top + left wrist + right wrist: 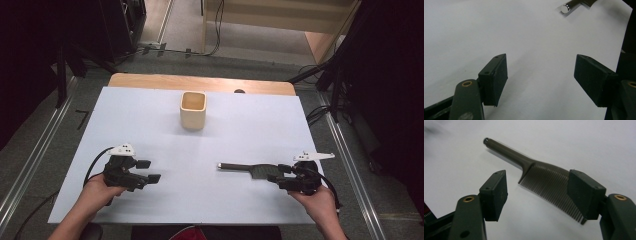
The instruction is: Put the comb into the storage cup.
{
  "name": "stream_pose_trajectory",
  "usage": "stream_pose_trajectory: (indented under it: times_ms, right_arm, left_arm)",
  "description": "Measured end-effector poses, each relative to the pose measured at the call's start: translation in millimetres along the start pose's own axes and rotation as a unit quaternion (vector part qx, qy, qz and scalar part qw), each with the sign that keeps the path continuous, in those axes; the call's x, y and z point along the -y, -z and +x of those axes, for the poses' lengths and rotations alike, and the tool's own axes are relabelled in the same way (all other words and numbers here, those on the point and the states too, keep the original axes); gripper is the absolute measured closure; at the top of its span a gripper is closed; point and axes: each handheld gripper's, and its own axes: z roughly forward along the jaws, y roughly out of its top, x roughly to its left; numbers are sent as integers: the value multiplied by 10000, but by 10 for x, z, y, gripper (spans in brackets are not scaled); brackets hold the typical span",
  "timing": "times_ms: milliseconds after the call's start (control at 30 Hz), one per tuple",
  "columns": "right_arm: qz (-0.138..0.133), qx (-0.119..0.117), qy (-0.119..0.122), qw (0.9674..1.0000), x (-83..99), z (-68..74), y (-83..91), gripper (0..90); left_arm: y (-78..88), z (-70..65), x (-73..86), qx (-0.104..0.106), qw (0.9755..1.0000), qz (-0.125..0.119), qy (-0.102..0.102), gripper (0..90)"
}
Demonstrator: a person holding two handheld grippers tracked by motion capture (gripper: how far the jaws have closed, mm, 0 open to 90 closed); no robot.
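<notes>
A dark comb (250, 170) lies flat on the white table (200, 145), its round handle pointing left. In the right gripper view the comb (541, 178) has fine teeth facing the camera and its toothed end reaches between the two pads. My right gripper (278, 174) is open around that toothed end, with space on both sides (537, 195). My left gripper (149, 170) is open over bare table at the front left, nothing between its pads (540, 75). The comb's shiny handle tip (566, 8) appears far off in the left gripper view.
A cream square cup (193, 110) stands upright at the back middle of the table. A wooden strip (200, 82) runs along the far table edge. Metal rails and cables line the floor on both sides.
</notes>
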Motion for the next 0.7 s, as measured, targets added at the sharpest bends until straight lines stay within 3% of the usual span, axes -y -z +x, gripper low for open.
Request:
stream_pose_trajectory:
  times_ms: [133, 333, 400, 567, 600, 700]
  right_arm:
    - [63, 106, -25, 9999, 34, -24, 24, 367]
    - [104, 191, -142, 9997, 50, -49, 37, 500]
    - [218, 191, -213, 9994, 71, -65, 16, 593]
    - [276, 201, -203, 9992, 82, -42, -19, 708]
    - [316, 200, -216, 9991, 82, -37, -39, 786]
    - [367, 185, -178, 9990, 92, -35, -65, 873]
  left_arm:
    - [-1, 1, -1, -3, 10000, -11, 17, 283]
    - [0, 2, -1, -13, 10000, -6, 18, 283]
    - [0, 2, 0, -16, 10000, -14, 26, 283]
    - [-4, 3, 0, -28, 10000, 7, 15, 284]
    - [-3, 4, -1, -26, 10000, -1, 18, 284]
    - [-2, 3, 0, -25, 10000, 0, 17, 283]
